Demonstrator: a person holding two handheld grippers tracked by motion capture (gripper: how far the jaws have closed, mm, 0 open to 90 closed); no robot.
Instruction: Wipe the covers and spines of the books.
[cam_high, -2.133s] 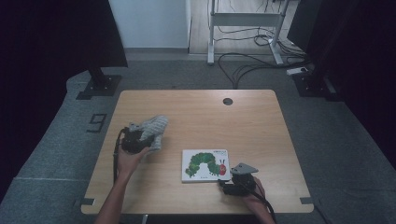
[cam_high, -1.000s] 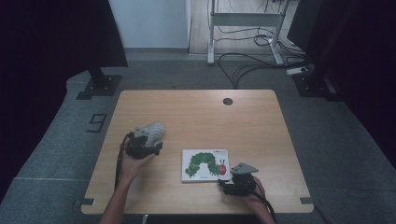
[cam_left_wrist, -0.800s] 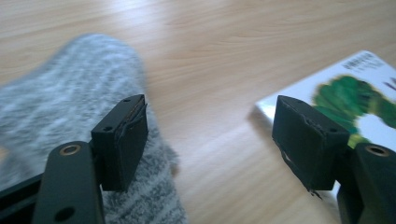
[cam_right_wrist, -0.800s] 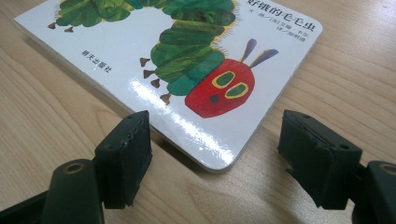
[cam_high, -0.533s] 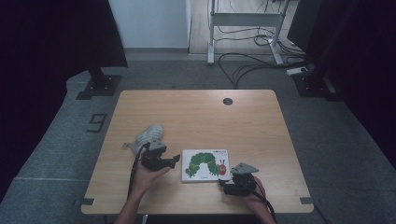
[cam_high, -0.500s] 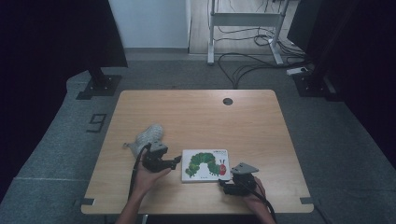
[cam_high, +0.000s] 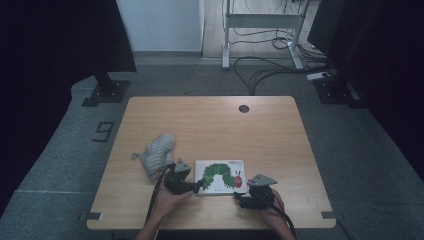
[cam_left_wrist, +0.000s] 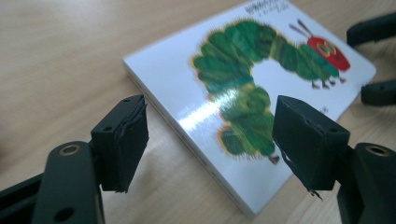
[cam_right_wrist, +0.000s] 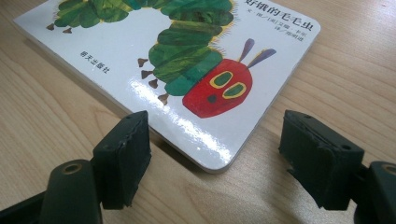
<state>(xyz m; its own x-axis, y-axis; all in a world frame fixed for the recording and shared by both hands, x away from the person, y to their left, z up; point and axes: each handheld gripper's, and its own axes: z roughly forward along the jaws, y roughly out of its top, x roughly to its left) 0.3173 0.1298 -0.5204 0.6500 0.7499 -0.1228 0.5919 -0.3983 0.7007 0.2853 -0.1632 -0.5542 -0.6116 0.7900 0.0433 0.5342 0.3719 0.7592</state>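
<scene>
Your left gripper (cam_high: 199, 186) lies low over the light wooden table (cam_high: 210, 120), pointing at the near left corner of the white, glossy board book with the green caterpillar and red head on its cover (cam_high: 220, 176); your left hand (cam_high: 167, 200) comes in from the near edge with the forearm angled toward the book; in the left gripper view the jaws stand wide apart with nothing pressed between them, and the book's left edge and corner sit just ahead of the gap; one pad (cam_left_wrist: 122, 140) hangs over bare wood beside the book, the other (cam_left_wrist: 308, 140) over the cover's near part. Your right gripper (cam_high: 241, 199) rests at the book's near right corner, held by your right hand (cam_high: 267, 207); its jaws are also spread, with the rounded corner of the book in front of the gap and no pad touching it. The book lies flat, closed, cover up, close to the table's near edge. Left of the book, just beyond your left gripper, sits a grey knitted mitten-shaped cloth (cam_high: 156, 153), apart from the book. Beyond the book the tabletop is open wood up to the small dark round cable hole (cam_high: 243, 108) near the far edge; right of the book bare wood runs to the table's side.
</scene>
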